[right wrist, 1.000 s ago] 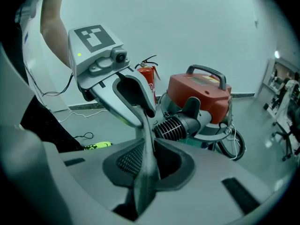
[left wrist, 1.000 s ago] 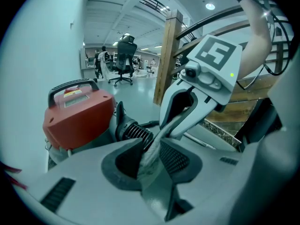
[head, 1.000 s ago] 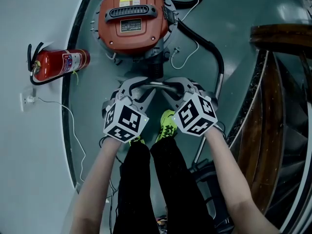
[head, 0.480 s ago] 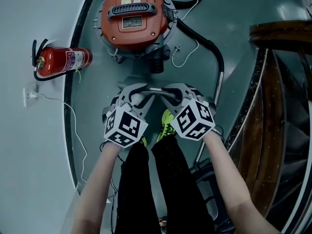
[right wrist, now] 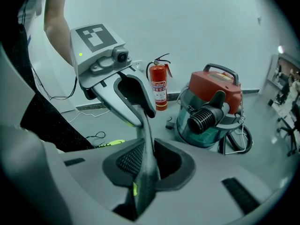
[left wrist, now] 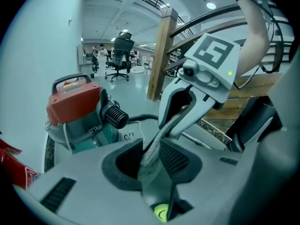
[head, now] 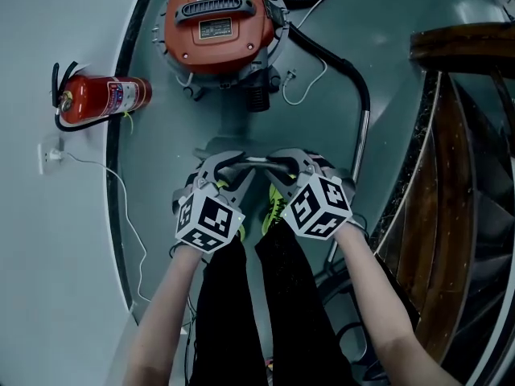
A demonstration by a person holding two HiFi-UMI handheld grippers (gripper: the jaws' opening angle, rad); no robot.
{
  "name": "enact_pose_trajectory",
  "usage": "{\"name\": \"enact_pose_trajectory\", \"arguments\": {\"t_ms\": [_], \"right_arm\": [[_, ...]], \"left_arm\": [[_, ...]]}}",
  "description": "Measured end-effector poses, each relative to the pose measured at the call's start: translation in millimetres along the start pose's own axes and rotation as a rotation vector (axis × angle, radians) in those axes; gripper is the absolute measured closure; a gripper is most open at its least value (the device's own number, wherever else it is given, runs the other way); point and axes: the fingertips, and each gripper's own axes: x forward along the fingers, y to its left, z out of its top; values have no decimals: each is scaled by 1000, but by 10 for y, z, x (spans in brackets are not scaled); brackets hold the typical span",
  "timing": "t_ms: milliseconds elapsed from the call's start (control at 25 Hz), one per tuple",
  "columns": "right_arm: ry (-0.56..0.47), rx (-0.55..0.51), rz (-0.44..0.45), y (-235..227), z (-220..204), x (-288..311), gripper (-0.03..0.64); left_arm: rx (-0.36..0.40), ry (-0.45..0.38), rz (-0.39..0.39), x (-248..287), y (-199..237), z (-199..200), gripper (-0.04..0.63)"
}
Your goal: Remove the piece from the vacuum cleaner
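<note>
Two grippers face each other tip to tip a little way short of the vacuum cleaner, on the side nearest the person. They share one thing, a thin grey piece that bridges the short gap between them. The left gripper has its jaws closed on one end of the piece, which runs up the middle of that gripper's view between the pads. The right gripper is pinched on the other end in the same way. The piece looks like a flat, slightly textured strip, though I cannot tell what kind of part it is. It is held clear of the vacuum cleaner, apart from the ribbed black port that points toward the grippers. A red fire extinguisher stands by the wall to the left of the vacuum cleaner. A black hose curves away from the vacuum cleaner's right side to a metal tube.
</note>
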Motion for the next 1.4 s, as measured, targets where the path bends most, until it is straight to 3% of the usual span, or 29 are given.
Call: {"name": "enact_pose_trajectory", "arguments": {"t_ms": [1080,1400], "right_arm": [[38,93,52,450,-475,588,554],[49,172,46,542,-641,786,552]], "left_arm": [[-19,44,-63,298,-285,-786,479],[-35,62,-95,442,-352,-1030,479]]}}
